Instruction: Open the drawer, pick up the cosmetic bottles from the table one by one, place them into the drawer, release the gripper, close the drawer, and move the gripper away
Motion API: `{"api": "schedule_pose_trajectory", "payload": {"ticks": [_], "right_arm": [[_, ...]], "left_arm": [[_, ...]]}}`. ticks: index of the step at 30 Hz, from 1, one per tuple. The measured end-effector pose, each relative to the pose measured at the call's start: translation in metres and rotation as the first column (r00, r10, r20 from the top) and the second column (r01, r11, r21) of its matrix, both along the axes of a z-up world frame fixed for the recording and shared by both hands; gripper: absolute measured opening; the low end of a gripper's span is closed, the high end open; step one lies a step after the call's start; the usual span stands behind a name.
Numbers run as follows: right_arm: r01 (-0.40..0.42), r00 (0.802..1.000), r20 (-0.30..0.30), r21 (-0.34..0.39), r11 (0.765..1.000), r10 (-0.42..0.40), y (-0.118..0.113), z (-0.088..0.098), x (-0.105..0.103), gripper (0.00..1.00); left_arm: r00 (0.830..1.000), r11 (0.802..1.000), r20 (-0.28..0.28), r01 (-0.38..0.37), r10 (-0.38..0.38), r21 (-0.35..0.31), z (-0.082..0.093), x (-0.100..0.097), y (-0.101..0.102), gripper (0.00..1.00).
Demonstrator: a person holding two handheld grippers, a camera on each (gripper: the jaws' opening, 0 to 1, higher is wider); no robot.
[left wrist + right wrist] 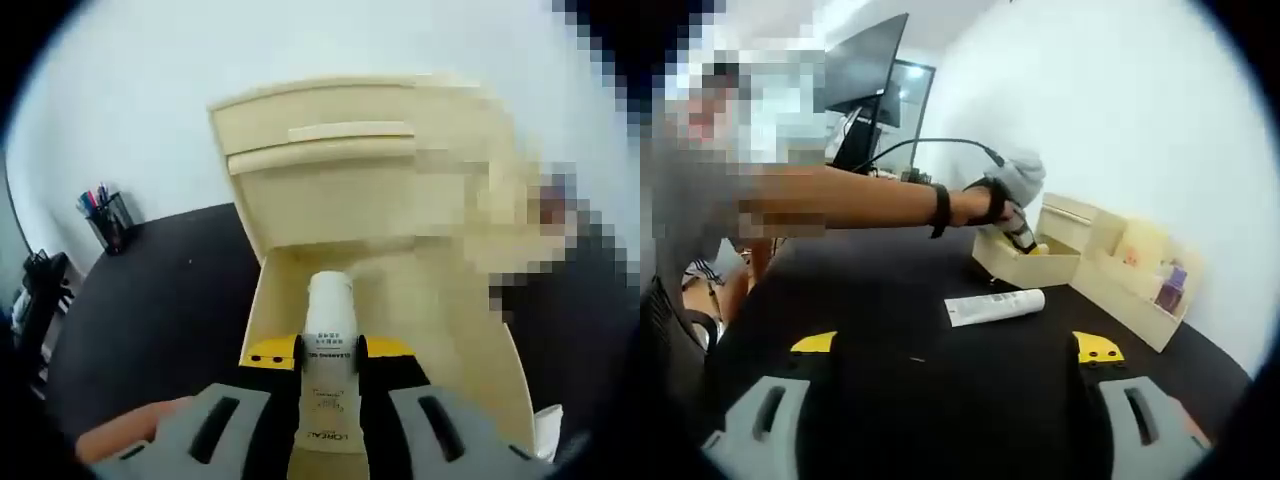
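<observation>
In the left gripper view my left gripper (328,352) is shut on a white cosmetic bottle (328,340), holding it over the open drawer (268,300) of a pale wooden cabinet (330,160). In the right gripper view my right gripper (956,352) stands open above the black table (890,300), with nothing between its yellow-tipped jaws. A white cosmetic tube (995,305) lies on the table ahead of it. Farther off, the left gripper (1015,225) on the person's arm (860,200) is at the open drawer (1025,262).
A black pen holder (108,220) with pens stands on the table left of the cabinet. A wooden organiser (1140,280) with small items sits right of the drawer. A monitor (865,65) stands at the back. A white wall lies behind the cabinet.
</observation>
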State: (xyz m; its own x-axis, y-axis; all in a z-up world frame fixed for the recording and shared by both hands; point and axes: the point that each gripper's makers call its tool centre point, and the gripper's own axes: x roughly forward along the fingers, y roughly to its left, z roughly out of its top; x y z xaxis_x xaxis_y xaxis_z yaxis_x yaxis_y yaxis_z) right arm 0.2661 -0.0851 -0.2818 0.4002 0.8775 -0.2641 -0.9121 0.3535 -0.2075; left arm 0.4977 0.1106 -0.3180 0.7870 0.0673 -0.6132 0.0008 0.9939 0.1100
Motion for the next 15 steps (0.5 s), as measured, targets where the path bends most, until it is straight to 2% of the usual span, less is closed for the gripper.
{"api": "schedule_pose_trajectory", "payload": {"ticks": [15], "right_arm": [[-0.002,1.000,0.004,-0.008,1.000,0.002,-0.0011,-0.0012,-0.0005,0.86]], "left_arm": [[0.999,1.000,0.031,0.007,-0.008,0.021,0.0037,0.0046,-0.0008,0.18]]}}
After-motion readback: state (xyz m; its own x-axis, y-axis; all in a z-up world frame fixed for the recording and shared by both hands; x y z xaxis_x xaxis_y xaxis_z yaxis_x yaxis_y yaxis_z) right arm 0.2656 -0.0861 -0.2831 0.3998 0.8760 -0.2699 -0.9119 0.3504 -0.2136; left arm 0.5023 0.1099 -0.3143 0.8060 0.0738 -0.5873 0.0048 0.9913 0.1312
